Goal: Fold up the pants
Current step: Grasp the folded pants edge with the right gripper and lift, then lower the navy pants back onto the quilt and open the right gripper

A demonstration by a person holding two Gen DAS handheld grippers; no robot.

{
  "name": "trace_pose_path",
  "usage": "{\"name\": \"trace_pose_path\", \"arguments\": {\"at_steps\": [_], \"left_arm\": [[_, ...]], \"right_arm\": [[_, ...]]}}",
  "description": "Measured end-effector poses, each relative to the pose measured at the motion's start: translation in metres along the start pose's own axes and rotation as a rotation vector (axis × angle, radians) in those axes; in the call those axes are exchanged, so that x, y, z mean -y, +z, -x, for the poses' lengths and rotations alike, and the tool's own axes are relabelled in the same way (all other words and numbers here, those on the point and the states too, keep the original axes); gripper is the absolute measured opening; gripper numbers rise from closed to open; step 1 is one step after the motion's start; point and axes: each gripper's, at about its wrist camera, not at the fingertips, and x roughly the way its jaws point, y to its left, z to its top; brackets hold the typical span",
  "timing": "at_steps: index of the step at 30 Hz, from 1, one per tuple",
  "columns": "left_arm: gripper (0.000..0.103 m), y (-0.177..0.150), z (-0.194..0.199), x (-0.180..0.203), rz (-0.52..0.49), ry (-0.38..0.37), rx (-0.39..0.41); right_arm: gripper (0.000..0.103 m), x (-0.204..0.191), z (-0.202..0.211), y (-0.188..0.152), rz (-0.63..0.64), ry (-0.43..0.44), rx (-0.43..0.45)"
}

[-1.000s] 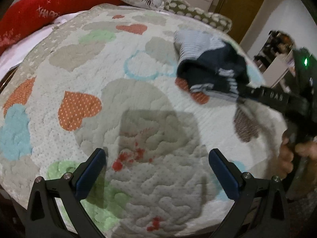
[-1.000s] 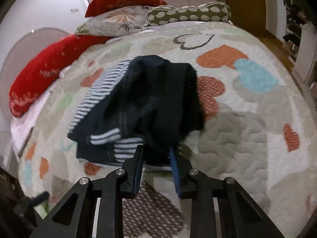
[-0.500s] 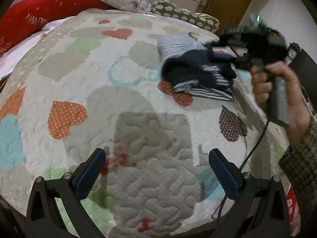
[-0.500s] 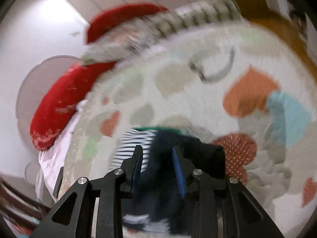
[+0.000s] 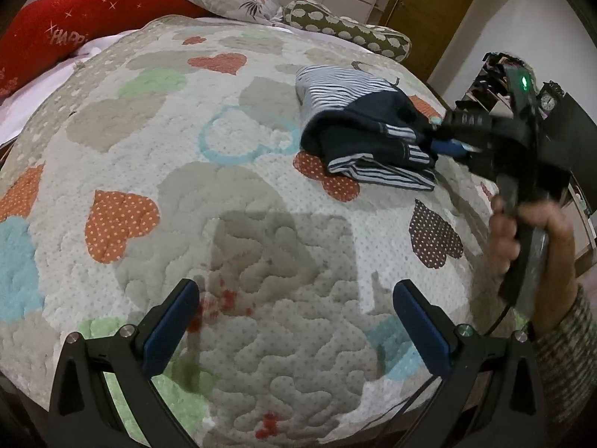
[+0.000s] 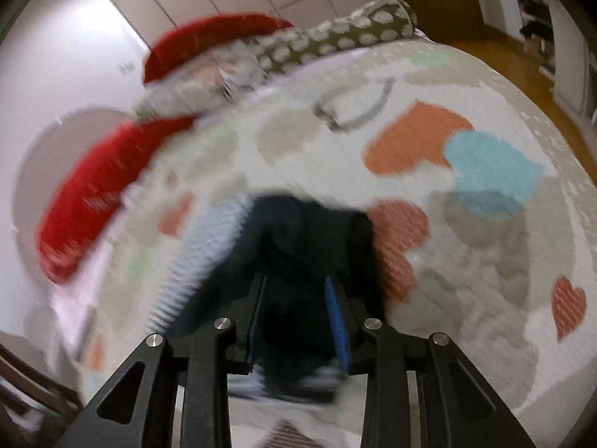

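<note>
**Right gripper at the folded pants, left gripper idle**

Where the right gripper [image 6: 298, 313] meets the pants [image 6: 309, 239], its two fingers stand a little apart with dark cloth bunched between them; the right wrist view is motion-blurred, so whether the pads truly pinch the cloth or merely straddle it cannot be told. In the left wrist view the same tool [image 5: 447, 138] enters the bundle from the right, at its near right edge, with the person's hand [image 5: 530, 239] on the handle. The pants [image 5: 365, 138] lie as a compact stack of navy and striped layers on the quilt [image 5: 224, 201], toward its far right side, resting on a red dotted heart. The left gripper [image 5: 298, 321] is spread wide and holds nothing, poised over bare quilt well apart from the pants. Pillows [image 5: 335, 26] line the far edge of the bed.

Judged from the stacking, the fold is nearly complete. Risks: a withdrawal with cloth caught on a pad would drag the top layer and open the stack; a fast, blurred motion suggests speed enough to shift the bundle; no second grip steadies it.
</note>
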Motion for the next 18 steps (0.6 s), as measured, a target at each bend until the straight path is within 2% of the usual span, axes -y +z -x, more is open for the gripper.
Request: {"name": "trace_pose_path", "arguments": {"at_steps": [2,6,7,10,18], "left_arm": [[0.103,0.0,0.003,0.001,-0.002,0.012,0.007],[0.103,0.001,0.008,0.004,0.0,0.033,0.029],[0.103,0.001,0.008,0.005,-0.002,0.035,0.028],[0.103,-0.002,0.007,0.013,-0.024,0.053,0.017],[0.103,-0.003,0.008,0.023,-0.062,0.107,0.013]], "right_arm": [[0.037,0.005,0.005,-0.01,0.027,-0.043,0.023],[0.042,0.007,0.036,-0.029,0.013,-0.013,0.074],[0.045,0.006,0.043,-0.035,0.019,-0.021,0.089],[0.048,0.003,0.062,-0.058,0.045,-0.074,0.126],[0.053,-0.004,0.08,-0.091,0.072,-0.107,0.144]]}}
